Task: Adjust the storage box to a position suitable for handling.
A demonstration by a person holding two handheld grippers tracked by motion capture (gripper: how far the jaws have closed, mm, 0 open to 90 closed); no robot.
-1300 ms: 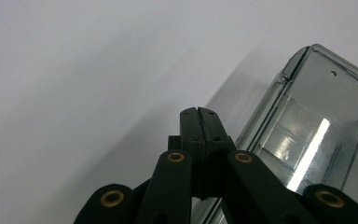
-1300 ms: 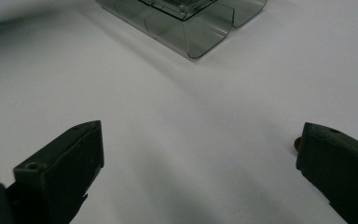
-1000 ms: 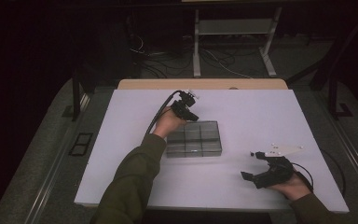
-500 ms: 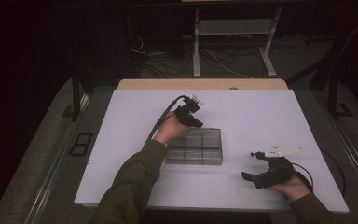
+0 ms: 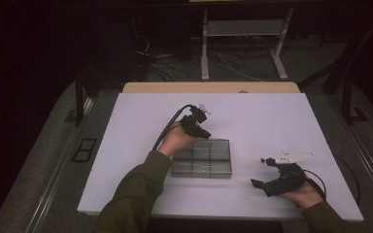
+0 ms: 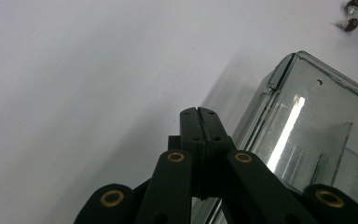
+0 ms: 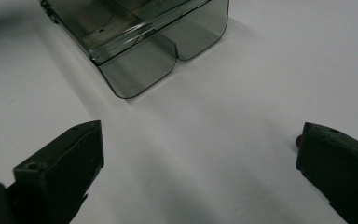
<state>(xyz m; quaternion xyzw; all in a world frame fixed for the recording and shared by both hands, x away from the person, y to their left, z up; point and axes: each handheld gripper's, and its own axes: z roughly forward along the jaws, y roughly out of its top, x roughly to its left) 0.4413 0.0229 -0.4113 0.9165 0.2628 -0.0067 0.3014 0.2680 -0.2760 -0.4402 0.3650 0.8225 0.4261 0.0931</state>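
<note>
My left gripper (image 6: 199,114), jaws pressed together on nothing, hovers at the far left corner of the clear compartment box (image 5: 203,158), probably to nudge it. My right gripper (image 7: 200,154), jaws wide apart and empty, waits near the counter's (image 5: 272,116) front right. The white counter sits mid-room, dark floor and cables (image 5: 233,63) beyond.
</note>
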